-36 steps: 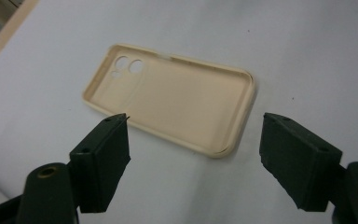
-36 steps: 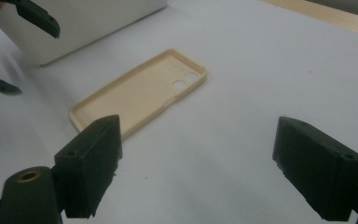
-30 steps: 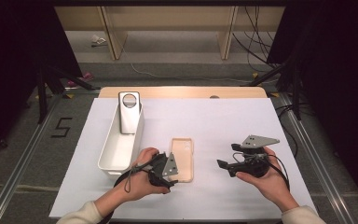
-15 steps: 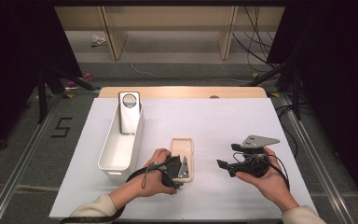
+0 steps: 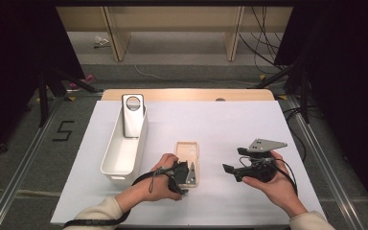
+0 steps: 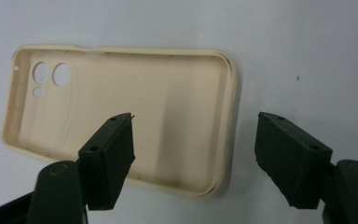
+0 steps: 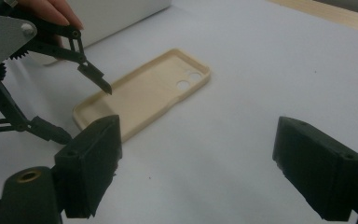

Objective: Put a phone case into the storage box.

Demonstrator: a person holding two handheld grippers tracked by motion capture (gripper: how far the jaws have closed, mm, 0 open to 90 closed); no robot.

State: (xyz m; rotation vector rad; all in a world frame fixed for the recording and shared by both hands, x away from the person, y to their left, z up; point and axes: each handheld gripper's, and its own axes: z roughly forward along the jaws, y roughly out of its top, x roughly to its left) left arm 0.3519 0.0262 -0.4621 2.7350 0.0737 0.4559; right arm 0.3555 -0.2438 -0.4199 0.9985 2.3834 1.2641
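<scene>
The cream phone case (image 5: 187, 160) lies hollow side up at the middle of the table, long axis running near to far. The left gripper (image 5: 186, 173) hovers over its near end, jaws spread wide astride one long edge, gripping nothing. The right gripper (image 5: 233, 168) waits open farther right.

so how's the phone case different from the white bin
The phone case is cream, shallow and lies flat, open side up, with nothing in it; the white bin is taller-walled, longer and has a phone standing in its far end. The case lies under the left hand-held gripper, whose jaws straddle one long edge; the bin is untouched. Both rest lengthwise on the table.
</scene>
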